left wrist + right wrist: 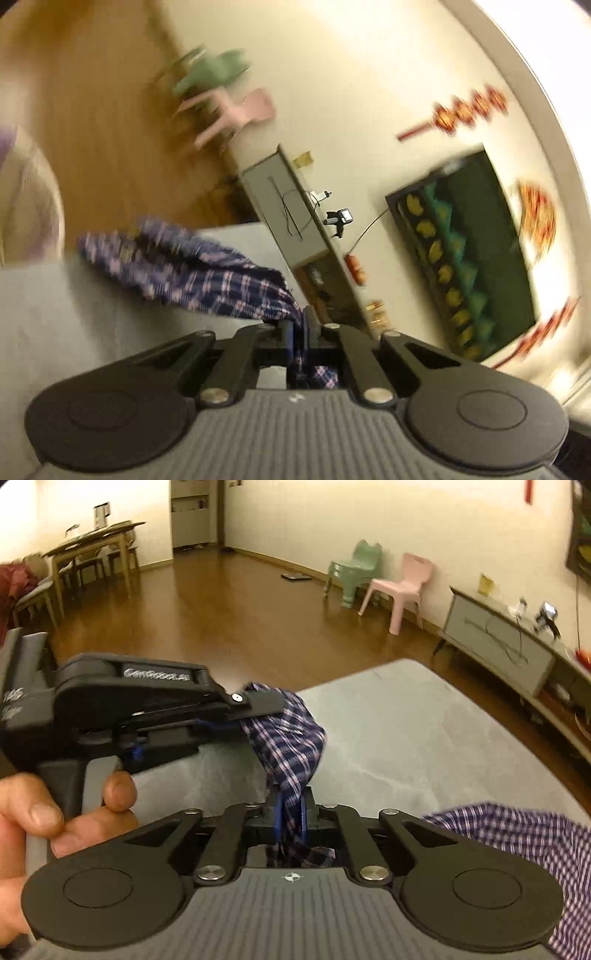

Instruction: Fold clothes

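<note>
A navy and pink plaid garment (291, 738) is held up over a grey padded surface (406, 731). My right gripper (291, 812) is shut on a bunched edge of it. My left gripper (258, 710) comes in from the left in the right wrist view, held by a hand (44, 812), and is shut on the same cloth a short way above. More of the plaid cloth (535, 842) hangs at the lower right. In the blurred, tilted left wrist view the plaid garment (207, 273) trails off to the left from my left gripper (301, 325).
Past the grey surface (74, 314) lies wooden floor (229, 616). A green chair (352, 572) and a pink chair (402, 587) stand by the wall. A low grey cabinet (509, 642) runs along the right. A dining table with chairs (92, 554) stands far left.
</note>
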Motion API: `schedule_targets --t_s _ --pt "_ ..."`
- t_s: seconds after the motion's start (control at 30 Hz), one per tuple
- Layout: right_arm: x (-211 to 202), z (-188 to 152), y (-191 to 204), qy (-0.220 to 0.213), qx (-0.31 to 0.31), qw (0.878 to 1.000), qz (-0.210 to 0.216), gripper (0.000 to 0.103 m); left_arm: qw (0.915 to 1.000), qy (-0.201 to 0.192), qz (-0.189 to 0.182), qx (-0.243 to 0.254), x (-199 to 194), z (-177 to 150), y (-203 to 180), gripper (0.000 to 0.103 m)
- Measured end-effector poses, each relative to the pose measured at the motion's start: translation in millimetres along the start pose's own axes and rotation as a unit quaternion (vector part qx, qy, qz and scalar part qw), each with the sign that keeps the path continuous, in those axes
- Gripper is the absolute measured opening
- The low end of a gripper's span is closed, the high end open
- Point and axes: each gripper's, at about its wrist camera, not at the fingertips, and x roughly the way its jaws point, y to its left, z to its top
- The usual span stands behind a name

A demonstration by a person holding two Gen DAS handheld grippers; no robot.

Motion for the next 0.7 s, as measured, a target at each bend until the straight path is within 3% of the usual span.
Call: schedule_targets --t_s 0.07,0.1,0.17,0.23,0.27,0.33,0.37,0.43,0.5,0.57,0.63,0.7 --pt "-8.8 -1.1 -10.1 0.009 0.017 1.0 -0.011 0.051 0.9927 -0.018 0.032 0.115 -2.3 -16.7 -25.3 0.004" --pt "-14.2 -1.3 -15.1 0.012 0.024 0.999 -0.018 0.057 0.9815 -0.026 0.051 0.183 -1.4 -30.4 -38.3 0.004" --pt "-40.3 3.4 -23.7 -0.016 0.024 0.998 -0.06 0.061 0.9439 -0.042 0.09 0.315 0.5 -57.8 -64.1 0.004" --pt "-66.4 8.5 -31.7 -0.044 0.022 0.994 -0.1 0.066 0.8868 -0.057 0.126 0.441 2.3 -85.3 -90.0 0.004" --pt "-77.4 14.9 -29.3 -0.058 0.008 0.993 -0.104 0.071 0.8513 -0.065 0.143 0.501 3.3 -99.0 -102.9 0.004" --pt "-88.1 31.7 -15.7 -0.055 -0.03 0.995 -0.082 0.081 0.7675 -0.078 0.176 0.612 5.1 -126.5 -128.7 0.004" --pt "-93.5 40.2 -8.9 -0.054 -0.048 0.995 -0.071 0.088 0.7373 -0.077 0.178 0.647 6.8 -143.3 -132.4 0.004" --pt "-92.5 53.8 6.1 -0.035 -0.09 0.994 -0.056 0.089 0.683 -0.072 0.167 0.707 6.8 -176.3 -136.8 0.004" --pt "-81.4 64.7 21.7 -0.001 -0.134 0.99 -0.048 0.09 0.6223 -0.063 0.156 0.764 5.6 -207.0 -135.8 0.004" --pt "-57.2 70.7 28.1 0.053 -0.159 0.985 -0.041 0.091 0.5756 -0.061 0.149 0.802 3.4 -230.7 -132.9 0.004" --pt "-29.9 68.9 33.0 0.1 -0.175 0.978 -0.05 0.091 0.5399 -0.06 0.14 0.828 0.1 -249.2 -131.3 0.004" --pt "-2.8 66.9 37.8 0.147 -0.19 0.969 -0.058 0.092 0.5135 -0.056 0.133 0.846 -2.4 -262.3 -130.5 0.004"
